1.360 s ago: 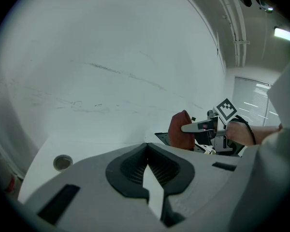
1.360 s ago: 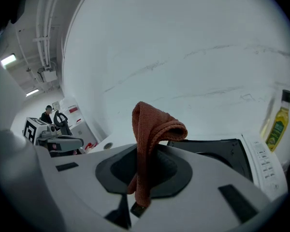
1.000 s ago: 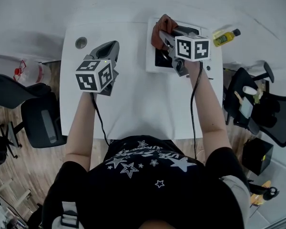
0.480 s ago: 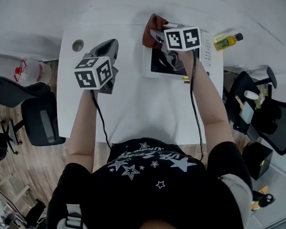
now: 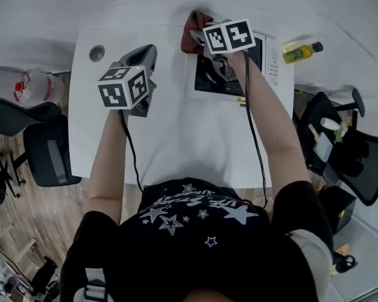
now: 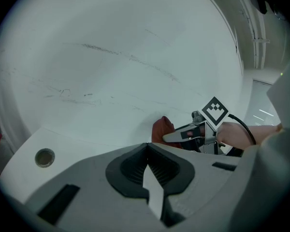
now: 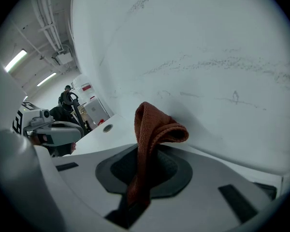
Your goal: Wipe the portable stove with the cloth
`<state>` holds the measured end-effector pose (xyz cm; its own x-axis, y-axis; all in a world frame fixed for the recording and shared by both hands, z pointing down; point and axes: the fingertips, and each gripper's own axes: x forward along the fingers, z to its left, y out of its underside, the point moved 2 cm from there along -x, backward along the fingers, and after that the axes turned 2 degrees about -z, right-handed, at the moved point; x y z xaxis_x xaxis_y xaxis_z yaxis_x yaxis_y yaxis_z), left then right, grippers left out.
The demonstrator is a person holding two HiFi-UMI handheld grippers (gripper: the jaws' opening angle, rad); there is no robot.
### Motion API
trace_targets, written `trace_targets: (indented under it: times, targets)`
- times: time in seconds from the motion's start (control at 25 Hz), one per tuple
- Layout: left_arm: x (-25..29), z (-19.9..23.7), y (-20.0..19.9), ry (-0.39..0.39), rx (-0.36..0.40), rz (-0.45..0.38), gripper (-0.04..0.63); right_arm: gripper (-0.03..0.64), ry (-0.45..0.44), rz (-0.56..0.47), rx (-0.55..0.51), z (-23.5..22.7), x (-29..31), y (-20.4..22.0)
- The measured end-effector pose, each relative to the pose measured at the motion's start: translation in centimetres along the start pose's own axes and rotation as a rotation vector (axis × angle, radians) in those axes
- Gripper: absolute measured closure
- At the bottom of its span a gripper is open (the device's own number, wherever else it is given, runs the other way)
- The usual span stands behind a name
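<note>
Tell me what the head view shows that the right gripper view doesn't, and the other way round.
Only the head view: the stove's black top below the right gripper, the bottle beside the stove, and the chairs around the table. Only the right gripper view: the jaws shut on the cloth, whose folded end stands above them, plus ceiling lights. Both: the cloth, the left gripper off to the side, the white table and its round hole.
</note>
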<state>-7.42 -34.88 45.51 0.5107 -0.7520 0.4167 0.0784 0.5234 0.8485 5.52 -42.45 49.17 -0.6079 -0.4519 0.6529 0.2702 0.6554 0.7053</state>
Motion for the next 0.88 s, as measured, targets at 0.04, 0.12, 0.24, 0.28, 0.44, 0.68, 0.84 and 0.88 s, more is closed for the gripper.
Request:
trace_targets:
  times: [0.04,0.12,0.24,0.28,0.44,0.68,0.84,0.88]
  targets:
    - [0.1,-0.1,0.0,0.000,0.000,0.000,0.588,0.560,-0.002,0.001,0.001,-0.1,0.0,0.0]
    - [0.3,-0.3,0.0,0.000,0.003,0.002,0.588,0.560,-0.005,0.003,0.011,-0.3,-0.2,0.1]
    - [0.3,-0.8,-0.1,0.003,0.012,0.005,0.588,0.560,0.004,0.008,0.024,-0.8,-0.6,0.3]
    - [0.3,-0.9,-0.2,0.004,0.017,0.006,0.588,0.558,0.009,0.009,0.029,-0.9,-0.7,0.4]
    - [0.3,-1.4,-0.1,0.008,0.031,0.012,0.588,0.560,0.025,0.007,0.069,-1.6,-1.3,1.1]
    - [0.7,-2.5,-0.3,0.021,0.050,0.025,0.588,0.560,0.029,0.009,0.087,-2.4,-2.3,1.6]
    - [1.3,-3.5,-0.2,0.034,0.063,0.040,0.588,0.560,0.047,0.018,0.089,-3.3,-3.3,2.1]
    - [1.5,-3.8,-0.2,0.036,0.064,0.043,0.588,0.560,0.053,0.020,0.092,-3.6,-3.6,2.3]
